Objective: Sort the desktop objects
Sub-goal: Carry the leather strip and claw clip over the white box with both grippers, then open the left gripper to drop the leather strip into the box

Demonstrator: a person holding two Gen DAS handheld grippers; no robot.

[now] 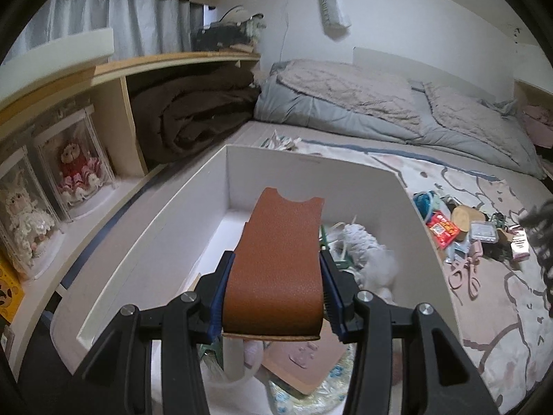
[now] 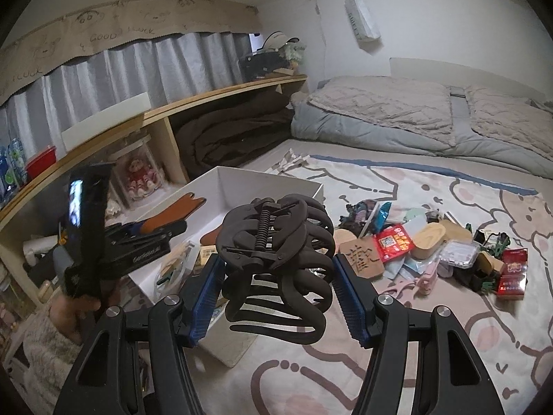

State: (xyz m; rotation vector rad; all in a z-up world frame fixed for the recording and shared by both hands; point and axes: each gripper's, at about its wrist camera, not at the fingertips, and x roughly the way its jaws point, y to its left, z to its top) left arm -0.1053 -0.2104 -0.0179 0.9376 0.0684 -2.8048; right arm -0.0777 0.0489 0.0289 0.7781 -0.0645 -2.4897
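Between the blue pads of the left gripper [image 1: 274, 294] a brown leather sleeve [image 1: 276, 259] is clamped, long axis pointing away over the white box [image 1: 145, 238], notched end foremost. The box holds a white fluffy item [image 1: 366, 252], packets and a tan card [image 1: 304, 359]. The right gripper [image 2: 276, 276] grips a dark hair claw [image 2: 276, 263], spring upward, beside the box [image 2: 311, 186]. Only the right view shows the person's sleeve [image 2: 45, 356]; the clutter pile [image 2: 432, 252] lies on the bedspread [image 2: 449, 346].
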